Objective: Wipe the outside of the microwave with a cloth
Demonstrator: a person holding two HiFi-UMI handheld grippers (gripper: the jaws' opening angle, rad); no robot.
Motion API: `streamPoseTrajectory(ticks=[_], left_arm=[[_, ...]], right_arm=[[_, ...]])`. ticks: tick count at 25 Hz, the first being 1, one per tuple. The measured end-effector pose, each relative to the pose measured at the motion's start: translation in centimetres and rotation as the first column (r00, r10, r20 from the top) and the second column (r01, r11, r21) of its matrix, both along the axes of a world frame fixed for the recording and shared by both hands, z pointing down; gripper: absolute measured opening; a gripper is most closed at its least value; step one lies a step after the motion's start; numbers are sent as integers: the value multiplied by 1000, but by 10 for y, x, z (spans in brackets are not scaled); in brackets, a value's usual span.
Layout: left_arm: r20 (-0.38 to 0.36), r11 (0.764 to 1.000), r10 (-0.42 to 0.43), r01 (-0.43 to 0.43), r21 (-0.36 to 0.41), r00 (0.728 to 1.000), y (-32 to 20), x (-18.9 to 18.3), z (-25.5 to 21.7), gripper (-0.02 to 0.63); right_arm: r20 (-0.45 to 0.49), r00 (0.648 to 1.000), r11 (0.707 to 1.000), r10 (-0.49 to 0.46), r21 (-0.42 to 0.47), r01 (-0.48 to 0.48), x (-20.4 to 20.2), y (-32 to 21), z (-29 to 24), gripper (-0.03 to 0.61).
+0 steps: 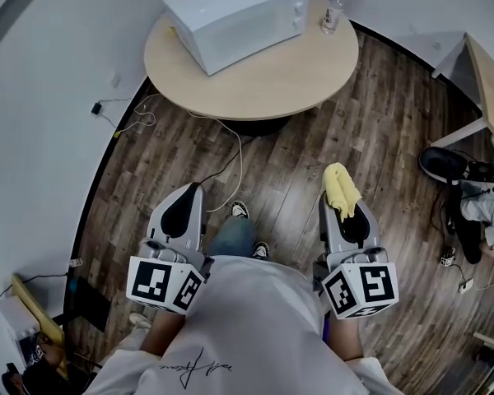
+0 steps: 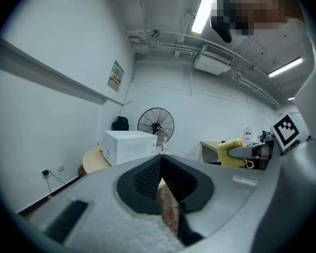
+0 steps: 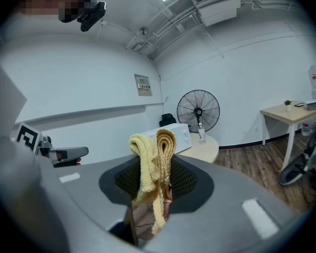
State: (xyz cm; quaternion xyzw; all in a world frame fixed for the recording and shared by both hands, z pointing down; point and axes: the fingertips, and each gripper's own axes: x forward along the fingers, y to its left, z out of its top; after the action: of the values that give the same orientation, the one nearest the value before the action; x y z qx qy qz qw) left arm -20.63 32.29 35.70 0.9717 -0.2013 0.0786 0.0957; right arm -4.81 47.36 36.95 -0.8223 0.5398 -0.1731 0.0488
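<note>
Head view: microwave sits on the tabletop, well ahead; the right gripper clamps the cloth (bunched, yellow), the left gripper is closed on nothing. Stepping close and pressing a broad fold flat should wipe best.

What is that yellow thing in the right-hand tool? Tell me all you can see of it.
A yellow cloth, soft and looped like towelling, folded into a bundle. The right tool is shut on it: two rounded folds stand out past the tips, and a thin strip hangs down between the jaws. It is held in the air, well short of the microwave on the table. Only the tool touches it.
</note>
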Motion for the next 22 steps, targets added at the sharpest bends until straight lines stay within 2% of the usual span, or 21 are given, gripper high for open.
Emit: streamPoseTrajectory(ticks=[5, 10, 16, 22], left_arm=[[-21, 1000, -14, 14, -16, 1000, -33, 24, 8, -8], [-41, 999, -12, 11, -30, 999, -82, 69, 14, -8], [-59, 999, -53, 53, -3, 997, -156, 126, -7, -8], [-39, 995, -102, 102, -1, 994, -237, 166, -8, -8]], right_arm=[[-23, 999, 999, -43, -19, 43, 16, -39, 4, 132], [-32, 984, 984, -176, -46, 175, 34, -103, 2, 130], [-61, 975, 977, -212, -52, 209, 95, -186, -15, 130], [-46, 969, 969, -245, -46, 243, 143, -272, -17, 130]])
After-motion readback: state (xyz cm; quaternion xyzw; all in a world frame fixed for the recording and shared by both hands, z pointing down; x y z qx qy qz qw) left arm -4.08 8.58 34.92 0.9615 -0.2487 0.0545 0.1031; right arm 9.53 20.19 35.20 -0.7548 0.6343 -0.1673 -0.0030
